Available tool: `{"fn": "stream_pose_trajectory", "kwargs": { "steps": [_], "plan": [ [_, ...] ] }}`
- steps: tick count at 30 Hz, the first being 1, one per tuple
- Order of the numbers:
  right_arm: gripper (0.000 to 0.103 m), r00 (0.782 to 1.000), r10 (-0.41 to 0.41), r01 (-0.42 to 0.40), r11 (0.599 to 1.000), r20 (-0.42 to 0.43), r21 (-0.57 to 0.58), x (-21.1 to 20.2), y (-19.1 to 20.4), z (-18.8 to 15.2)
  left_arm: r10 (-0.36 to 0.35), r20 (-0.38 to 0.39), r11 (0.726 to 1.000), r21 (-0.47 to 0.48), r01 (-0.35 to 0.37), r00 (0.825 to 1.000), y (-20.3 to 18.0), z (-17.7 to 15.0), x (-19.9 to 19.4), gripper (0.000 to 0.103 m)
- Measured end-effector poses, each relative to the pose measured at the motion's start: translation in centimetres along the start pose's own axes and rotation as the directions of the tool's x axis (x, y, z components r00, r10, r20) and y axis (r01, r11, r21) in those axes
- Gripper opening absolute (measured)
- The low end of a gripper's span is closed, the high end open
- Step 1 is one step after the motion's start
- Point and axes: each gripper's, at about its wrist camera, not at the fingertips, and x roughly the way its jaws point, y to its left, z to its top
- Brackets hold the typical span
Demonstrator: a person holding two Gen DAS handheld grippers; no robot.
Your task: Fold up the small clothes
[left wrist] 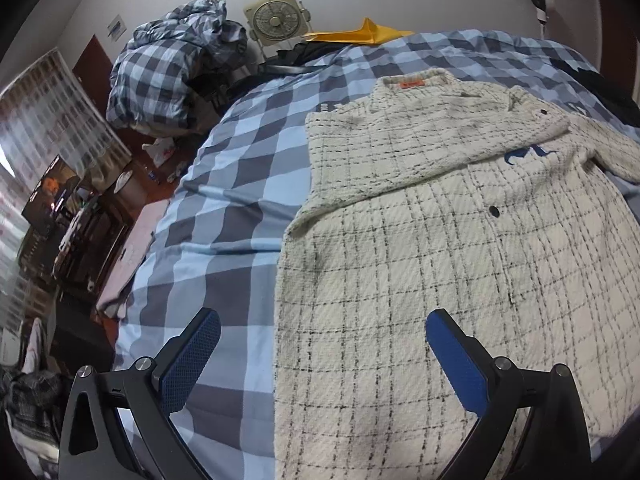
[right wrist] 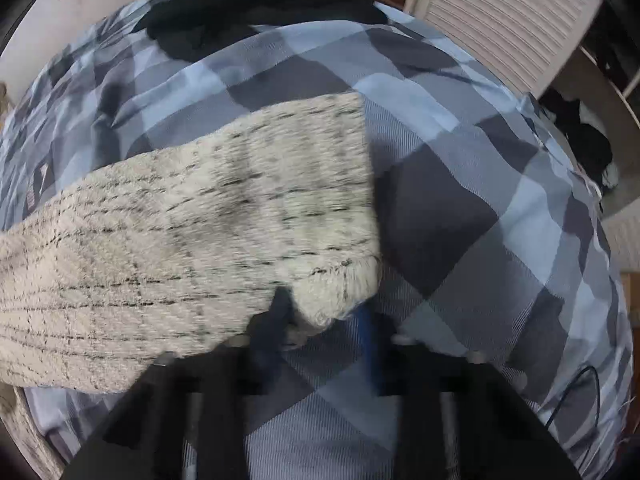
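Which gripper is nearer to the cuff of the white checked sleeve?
Right. The right gripper has its jaws around the sleeve cuff. The left gripper hangs open over the shirt's lower hem, away from that cuff.

Counted across both views:
- 1 cream checked shirt (left wrist: 440,240), seen in both views; 2 dark buttons (left wrist: 494,211) and 1 orange neck label (left wrist: 411,85) are counted on it
- 1 blue checked bedcover (left wrist: 224,200)
- 1 bundled checked duvet (left wrist: 168,68)
- 1 box fan (left wrist: 275,16)
- 1 yellow sheet (left wrist: 360,34)
- 1 black garment pile (right wrist: 256,8)
- 2 grippers: left gripper (left wrist: 322,348), right gripper (right wrist: 324,312)
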Motion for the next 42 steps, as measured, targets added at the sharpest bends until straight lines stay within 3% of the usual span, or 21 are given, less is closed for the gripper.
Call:
{"fn": "stream_pose_trajectory", "kwargs": {
  "steps": [4,8,15,21,24,25,28,30,31,33,34,35,36,38,40,42],
  "plan": [
    [0.015,0.99,0.03,-0.03,1.0,0.14,-0.001,-4.7,-0.3,-0.2,-0.017,0.006,0.999,-0.034,0.017,1.0,0.7,0.0,-0.4,0.103],
    [0.015,0.974,0.113,-0.116,0.993,0.195,0.003,-9.8,-1.9,-0.3,-0.012,0.031,0.998,-0.061,0.014,0.999,1.5,0.0,-1.2,0.103],
    [0.014,0.94,0.177,-0.179,0.984,0.291,-0.022,-18.5,-2.2,-0.7,-0.032,0.077,0.988,-0.149,0.043,0.997,4.5,-0.4,-3.1,0.103],
    [0.014,0.882,0.197,-0.147,0.978,0.428,-0.146,-25.4,6.6,2.3,-0.092,0.089,0.973,-0.205,0.109,0.992,6.6,-1.3,-4.1,0.103],
    [0.014,0.834,0.254,-0.15,0.959,0.49,-0.241,-29.9,13.7,2.9,-0.105,0.103,0.961,-0.243,0.128,0.989,7.7,-1.3,-4.3,0.103],
    [0.014,0.805,0.311,-0.176,0.939,0.506,-0.297,-31.9,17.5,2.6,-0.109,0.104,0.955,-0.264,0.133,0.989,8.1,-1.2,-4.2,0.103],
    [0.014,0.726,0.487,-0.263,0.849,0.484,-0.459,-36.4,27.0,-0.3,-0.128,0.107,0.938,-0.31,0.156,0.986,9.1,-1.2,-3.9,0.103],
    [0.014,0.674,0.622,-0.336,0.739,0.399,-0.584,-39.2,34.2,-3.9,-0.141,0.105,0.927,-0.335,0.168,0.984,9.8,-1.3,-3.5,0.103],
    [0.015,0.653,0.679,-0.377,0.676,0.335,-0.633,-40.4,37.7,-6.1,-0.143,0.103,0.924,-0.342,0.17,0.984,9.9,-1.4,-3.4,0.103],
    [0.025,0.587,0.799,-0.524,0.496,0.129,-0.693,-41.6,43.6,-10.4,-0.145,0.093,0.919,-0.358,0.168,0.985,10.3,-1.5,-3.0,0.103],
    [0.045,0.538,0.842,-0.619,0.375,-0.025,-0.69,-41.7,46.2,-12.3,-0.145,0.089,0.916,-0.364,0.167,0.985,10.4,-1.6,-3.0,0.103],
    [0.055,0.495,0.855,-0.696,0.283,-0.156,-0.66,-41.4,48.4,-14.4,-0.146,0.086,0.913,-0.371,0.168,0.986,10.5,-1.7,-2.9,0.103],
    [0.065,0.479,0.85,-0.731,0.248,-0.219,-0.636,-41.1,49.7,-15.9,-0.149,0.085,0.91,-0.378,0.17,0.985,10.7,-1.9,-2.9,0.103],
    [0.065,0.493,0.827,-0.744,0.239,-0.272,-0.624,-40.5,51.1,-18.6,-0.151,0.09,0.906,-0.385,0.174,0.984,11.0,-2.1,-3.1,0.103],
    [0.065,0.533,0.795,-0.723,0.251,-0.29,-0.643,-39.5,50.8,-19.8,-0.154,0.099,0.903,-0.39,0.181,0.983,11.2,-2.2,-3.4,0.103],
    [0.065,0.616,0.75,-0.66,0.322,-0.243,-0.679,-37.7,49.1,-19.1,-0.161,0.108,0.897,-0.399,0.191,0.981,11.5,-2.2,-3.5,0.103]
  ]
}}
